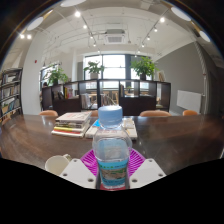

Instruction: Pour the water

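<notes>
Water bottle (111,148) held upright between the fingers of the tool (112,172), long axis vertical, blue cap (111,112) on top. Both pads (92,163) press on its lower body, so the tool is closed on it. The contents cannot be read through the clear wall. Near left, just beside the fingers, a pale cup (55,163) rests on the dark worktop (30,140); it is judged the likely receiver, so pouring turns leftward. Books (72,123) lie farther back.
</notes>
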The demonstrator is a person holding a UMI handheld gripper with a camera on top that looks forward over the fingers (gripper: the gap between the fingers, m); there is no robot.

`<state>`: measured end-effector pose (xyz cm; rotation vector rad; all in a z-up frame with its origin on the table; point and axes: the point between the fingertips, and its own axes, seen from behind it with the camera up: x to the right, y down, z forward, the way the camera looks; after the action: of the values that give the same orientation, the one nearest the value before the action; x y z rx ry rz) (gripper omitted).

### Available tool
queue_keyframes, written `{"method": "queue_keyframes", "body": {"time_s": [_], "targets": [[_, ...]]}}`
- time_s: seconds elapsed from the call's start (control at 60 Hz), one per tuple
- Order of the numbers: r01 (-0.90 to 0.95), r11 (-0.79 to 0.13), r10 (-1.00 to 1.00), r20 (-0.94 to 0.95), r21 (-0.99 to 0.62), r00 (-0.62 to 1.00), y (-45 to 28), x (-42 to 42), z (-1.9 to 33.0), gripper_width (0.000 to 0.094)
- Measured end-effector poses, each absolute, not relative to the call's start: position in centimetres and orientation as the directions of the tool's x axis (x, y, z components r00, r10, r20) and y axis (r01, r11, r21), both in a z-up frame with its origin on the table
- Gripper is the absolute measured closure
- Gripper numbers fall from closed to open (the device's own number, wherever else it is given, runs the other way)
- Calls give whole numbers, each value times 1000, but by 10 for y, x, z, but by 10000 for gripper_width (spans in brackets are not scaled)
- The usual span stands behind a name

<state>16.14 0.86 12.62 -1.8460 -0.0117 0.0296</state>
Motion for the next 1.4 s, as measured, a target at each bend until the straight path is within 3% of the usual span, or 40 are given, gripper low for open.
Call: {"method": "queue_keyframes", "body": {"time_s": [0.2,0.233,0.4,0.517,0.633,0.883,1.017,1.233,1.4], "targets": [[-17,-349,32,-31,-937,999,9,167,54,602],[-30,-298,37,-42,-954,998,11,167,60,604],[-27,-290,42,-41,-957,998,6,165,59,570],[-32,-327,30,-45,-944,999,6,163,51,440],[-58,-411,-1,-63,-910,998,-18,169,42,134],[-50,-539,-46,-29,-841,999,-117,148,29,121],[-64,-554,-36,-54,-830,998,-156,108,53,119],[-43,-509,-4,-47,-859,999,-180,65,136,118],[5,-460,3,4,-888,1000,-181,55,180,121]]}}
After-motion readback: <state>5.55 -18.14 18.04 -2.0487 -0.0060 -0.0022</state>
